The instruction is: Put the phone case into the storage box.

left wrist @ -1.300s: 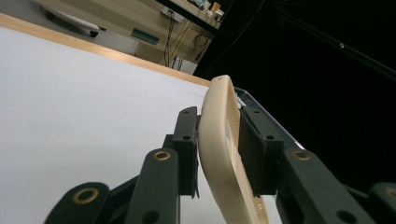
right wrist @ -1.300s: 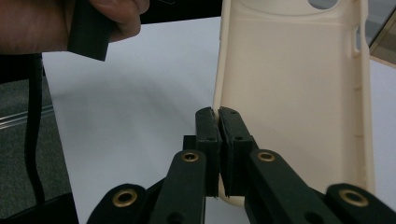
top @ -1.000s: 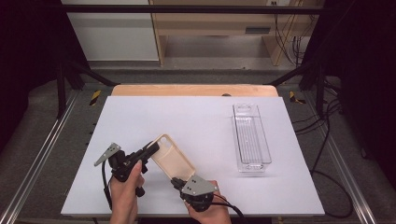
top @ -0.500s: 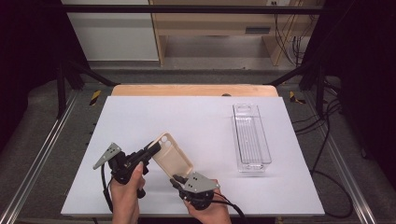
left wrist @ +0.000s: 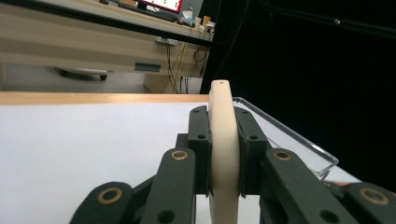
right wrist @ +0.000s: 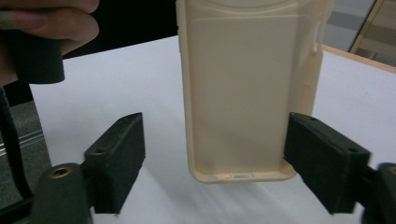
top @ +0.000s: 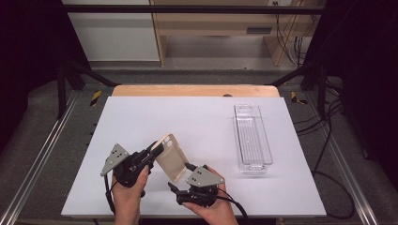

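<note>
Near the tabletop's [top: 197, 122] front edge, left gripper [top: 151, 152] jaws clamp the phone case [top: 172, 157]; right gripper [top: 180, 178] jaws, just opening, should retreat without snagging it.

Can't make out any readable text, label, brand or number anywhere, not on the beige phone case [right wrist: 247, 88], not on the clear plastic tray [top: 252, 138], and the bright screen [left wrist: 161, 4] way back is too blurry to read.

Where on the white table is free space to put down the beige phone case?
Bare patches: the table between the phone case and the clear tray, and the far left part. It is crowded at the near edge, around both hands.
</note>
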Tool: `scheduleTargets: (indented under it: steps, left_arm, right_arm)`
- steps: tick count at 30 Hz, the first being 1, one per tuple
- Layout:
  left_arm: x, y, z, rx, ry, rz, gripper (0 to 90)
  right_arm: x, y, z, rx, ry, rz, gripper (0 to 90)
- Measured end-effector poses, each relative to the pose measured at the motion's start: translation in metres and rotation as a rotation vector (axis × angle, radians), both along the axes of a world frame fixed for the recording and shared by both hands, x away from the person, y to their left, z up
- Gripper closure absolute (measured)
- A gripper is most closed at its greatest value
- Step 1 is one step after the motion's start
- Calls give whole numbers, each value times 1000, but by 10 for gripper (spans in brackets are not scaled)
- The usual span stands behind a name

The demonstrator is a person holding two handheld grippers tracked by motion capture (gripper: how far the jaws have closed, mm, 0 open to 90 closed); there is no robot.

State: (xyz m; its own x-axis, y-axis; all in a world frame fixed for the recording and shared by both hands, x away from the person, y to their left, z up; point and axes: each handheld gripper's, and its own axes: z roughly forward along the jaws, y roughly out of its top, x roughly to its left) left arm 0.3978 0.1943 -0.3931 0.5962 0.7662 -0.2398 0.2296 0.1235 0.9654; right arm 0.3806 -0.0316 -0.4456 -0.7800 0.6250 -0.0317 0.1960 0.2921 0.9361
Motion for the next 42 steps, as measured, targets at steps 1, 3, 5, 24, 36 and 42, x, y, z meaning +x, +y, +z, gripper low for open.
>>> scheduleTargets:
  steps: [1, 3, 5, 24, 36, 42]
  left_arm:
    - [-1, -2, 1, 19, -11, 1, 794]
    - [-3, -4, 3, 45, -30, -1, 794]
    - [-4, -8, 5, 65, -45, -5, 793]
    - [-14, -28, 12, 97, -57, -58, 793]
    - [-18, -39, 10, 104, -54, -85, 793]
    - [-19, -42, 10, 109, -55, -94, 793]
  right_arm:
    - [1, 0, 1, 0, 2, -2, 160]
    - [1, 0, 3, -15, 5, -7, 108]
    - [2, -1, 5, -20, 2, -17, 80]
    - [5, -13, 27, 28, -11, -51, 37]
    - [11, -17, 34, 19, 10, -74, 33]
    - [12, -17, 37, 21, 11, -76, 33]
